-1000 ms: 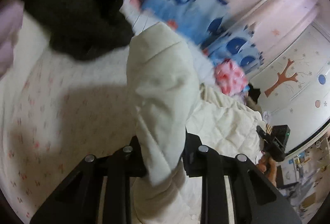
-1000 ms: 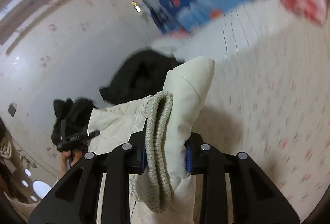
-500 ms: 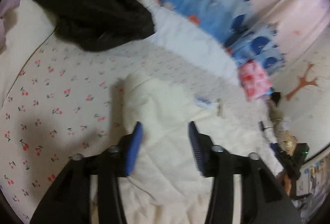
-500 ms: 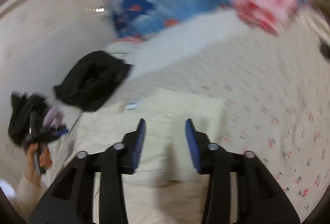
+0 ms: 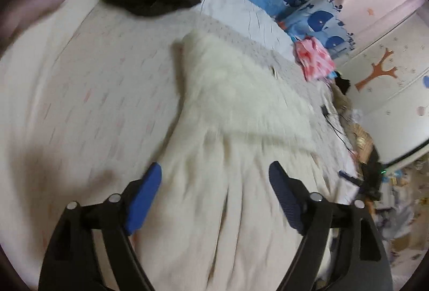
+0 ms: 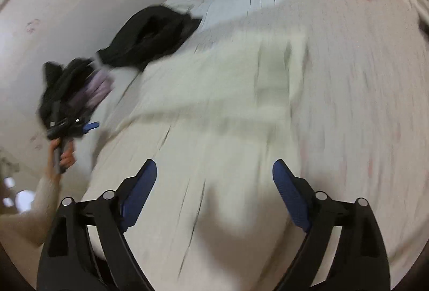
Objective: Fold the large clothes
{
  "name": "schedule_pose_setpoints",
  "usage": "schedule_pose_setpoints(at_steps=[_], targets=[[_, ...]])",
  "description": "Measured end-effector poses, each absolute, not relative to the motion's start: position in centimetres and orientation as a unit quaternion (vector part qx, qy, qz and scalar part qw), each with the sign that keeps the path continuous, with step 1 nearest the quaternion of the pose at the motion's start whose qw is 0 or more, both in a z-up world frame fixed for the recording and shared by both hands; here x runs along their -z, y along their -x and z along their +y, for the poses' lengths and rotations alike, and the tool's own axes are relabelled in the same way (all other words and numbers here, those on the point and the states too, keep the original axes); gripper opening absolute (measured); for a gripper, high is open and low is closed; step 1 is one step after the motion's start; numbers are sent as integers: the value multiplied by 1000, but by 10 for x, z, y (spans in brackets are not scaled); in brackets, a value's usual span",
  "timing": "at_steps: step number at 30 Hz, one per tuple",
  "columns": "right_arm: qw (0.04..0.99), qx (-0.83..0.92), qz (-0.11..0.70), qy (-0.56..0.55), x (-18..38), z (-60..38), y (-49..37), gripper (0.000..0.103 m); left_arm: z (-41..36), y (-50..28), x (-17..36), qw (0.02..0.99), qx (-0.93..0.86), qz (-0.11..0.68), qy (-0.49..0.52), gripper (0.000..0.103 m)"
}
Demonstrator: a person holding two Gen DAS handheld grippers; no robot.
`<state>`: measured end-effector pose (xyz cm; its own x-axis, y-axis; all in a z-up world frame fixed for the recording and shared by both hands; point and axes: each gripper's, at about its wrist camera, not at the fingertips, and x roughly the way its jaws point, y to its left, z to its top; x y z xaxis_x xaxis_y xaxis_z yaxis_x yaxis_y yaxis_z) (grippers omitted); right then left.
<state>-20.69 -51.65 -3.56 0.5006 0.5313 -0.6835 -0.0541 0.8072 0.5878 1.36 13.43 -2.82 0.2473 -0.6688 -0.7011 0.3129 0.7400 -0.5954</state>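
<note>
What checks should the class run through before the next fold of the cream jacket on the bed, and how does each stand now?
1. Left gripper free of fabric: ok, jaws opening, nothing pinched.
2. Right gripper free of fabric: ok, jaws opening, nothing pinched.
3. Cream jacket lying on the bed: ok, a folded-over part rests on top.
4. Folded edges lined up: cannot tell, both views are blurred.
5. Black garment clear of the jacket: ok in the right wrist view, it lies apart near the pillows.
6. Next grasp point picked out: cannot tell, no hem or cuff shows sharply.
</note>
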Motion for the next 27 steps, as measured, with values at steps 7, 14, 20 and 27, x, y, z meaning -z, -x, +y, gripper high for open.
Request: schedule_pose_setpoints(at_steps=[7, 14, 20, 27], targets=[[756, -204, 480, -396, 84, -514, 325, 85, 175, 86, 113, 689, 349, 597, 217, 83], [697, -244, 470, -483, 139, -499, 345, 85, 169, 121, 126, 662, 368, 597, 264, 92], [665, -307, 417, -538, 164, -477, 336, 75, 179, 128, 154, 644, 334, 619, 302, 94], [724, -327, 362, -488, 102, -451, 328, 16, 147, 160, 121, 663, 321, 607, 298, 26]])
